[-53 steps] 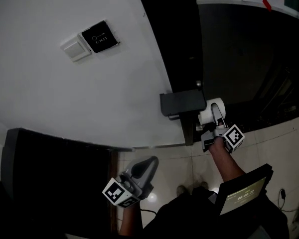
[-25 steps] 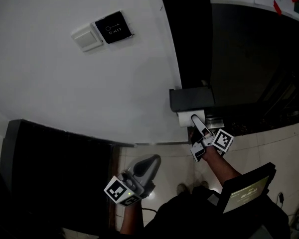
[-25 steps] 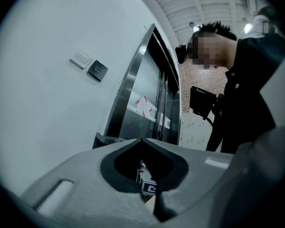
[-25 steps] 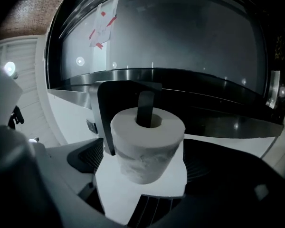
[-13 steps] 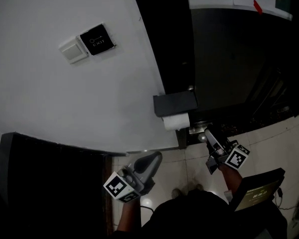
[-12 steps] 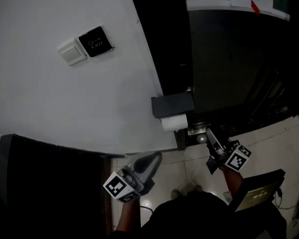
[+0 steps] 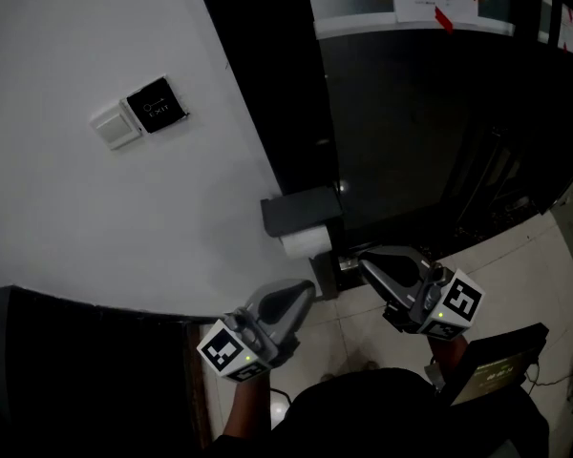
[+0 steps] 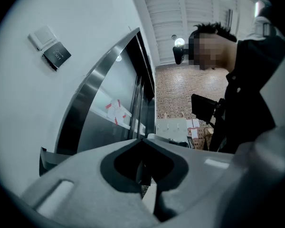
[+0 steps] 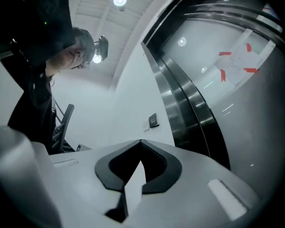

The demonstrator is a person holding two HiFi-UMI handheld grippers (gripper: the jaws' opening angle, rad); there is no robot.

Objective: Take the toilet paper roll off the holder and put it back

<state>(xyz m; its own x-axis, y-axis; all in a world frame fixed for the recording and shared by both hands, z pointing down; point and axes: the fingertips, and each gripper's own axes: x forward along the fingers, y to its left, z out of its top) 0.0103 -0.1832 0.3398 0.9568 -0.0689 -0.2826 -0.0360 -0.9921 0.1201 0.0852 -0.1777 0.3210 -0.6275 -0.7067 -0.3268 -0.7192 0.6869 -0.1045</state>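
Roll (image 7: 306,243) is seated on holder (image 7: 301,213). Left gripper (image 7: 304,292) and right gripper (image 7: 367,264) are closed together, empty, just below it.

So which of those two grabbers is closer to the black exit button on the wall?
Left. The left gripper is below and to the right of the exit button. The right gripper is even farther right, beyond the toilet paper roll.

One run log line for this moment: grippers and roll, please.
left gripper: shut, empty | right gripper: shut, empty | roll: on holder
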